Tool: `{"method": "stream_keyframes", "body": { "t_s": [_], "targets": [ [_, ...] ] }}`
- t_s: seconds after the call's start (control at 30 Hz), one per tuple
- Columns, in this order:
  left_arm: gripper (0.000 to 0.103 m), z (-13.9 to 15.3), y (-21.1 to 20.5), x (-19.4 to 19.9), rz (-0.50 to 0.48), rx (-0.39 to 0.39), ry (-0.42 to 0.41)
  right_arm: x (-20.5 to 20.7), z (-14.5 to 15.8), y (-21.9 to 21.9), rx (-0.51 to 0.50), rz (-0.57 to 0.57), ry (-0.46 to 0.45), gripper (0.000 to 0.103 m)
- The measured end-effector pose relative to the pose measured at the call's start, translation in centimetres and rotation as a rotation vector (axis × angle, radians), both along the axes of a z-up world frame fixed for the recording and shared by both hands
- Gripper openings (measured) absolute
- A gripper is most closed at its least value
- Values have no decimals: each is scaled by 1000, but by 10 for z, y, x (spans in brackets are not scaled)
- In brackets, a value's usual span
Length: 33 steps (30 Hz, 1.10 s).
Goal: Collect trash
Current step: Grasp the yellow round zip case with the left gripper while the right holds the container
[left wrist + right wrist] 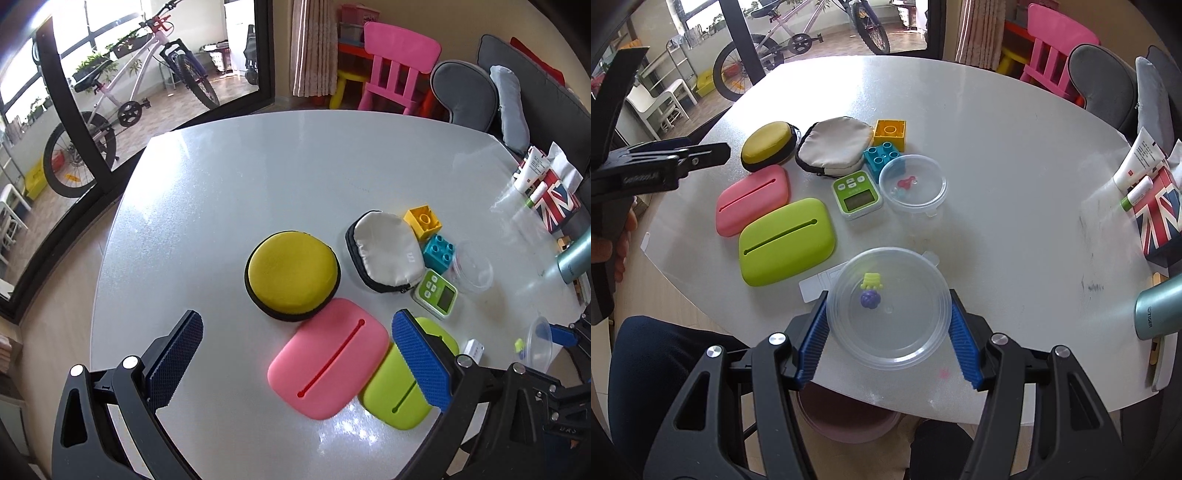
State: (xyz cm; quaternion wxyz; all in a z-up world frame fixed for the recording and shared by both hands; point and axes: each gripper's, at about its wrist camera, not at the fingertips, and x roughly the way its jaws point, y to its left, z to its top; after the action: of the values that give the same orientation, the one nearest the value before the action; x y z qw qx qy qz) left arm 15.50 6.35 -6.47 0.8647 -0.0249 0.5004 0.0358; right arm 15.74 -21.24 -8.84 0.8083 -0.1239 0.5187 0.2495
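My right gripper [888, 317] is shut on a clear round plastic container [897, 332], held above the near table edge; a small yellow-green piece [871, 281] and a purple piece [869, 300] show through it. The same container [540, 343] shows at the right in the left wrist view. A second clear container [913, 184] with small red bits stands on the white table [997, 147]. My left gripper [295, 354] is open and empty, above the pink pouch [328, 362] and the green pouch [402, 384].
On the table: yellow round case [293, 275], grey zip pouch [384, 254], yellow block [423, 221], teal block [439, 253], green timer [436, 292]. At the right are a Union Jack box [1158, 218], tubes [1137, 158] and a teal flask [1160, 310]. A pink bin [846, 421] sits below the table edge.
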Motion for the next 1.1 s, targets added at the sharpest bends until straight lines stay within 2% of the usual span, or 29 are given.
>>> {"method": "stream_keyframes", "body": {
  "t_s": [0.33,0.57,0.67,0.7,0.93,1.1],
  "targets": [
    [98,-37,12,42,11,33,94,7,-3,-4,-2,-8,8,60],
    [98,-54,15,54,-1,9,119,12,-5,-6,-3,-10,14,60],
    [89,-57,13,56,-11,-3,123,14,-6,-6,-4,-11,14,60],
    [81,-59,13,56,-11,-14,125,15,-7,-7,-4,-11,14,60],
    [78,-57,14,49,1,-13,95,17,-7,-7,3,-12,9,60],
    [78,-40,18,34,6,2,35,12,-2,-7,13,-8,-6,60]
  ]
}}
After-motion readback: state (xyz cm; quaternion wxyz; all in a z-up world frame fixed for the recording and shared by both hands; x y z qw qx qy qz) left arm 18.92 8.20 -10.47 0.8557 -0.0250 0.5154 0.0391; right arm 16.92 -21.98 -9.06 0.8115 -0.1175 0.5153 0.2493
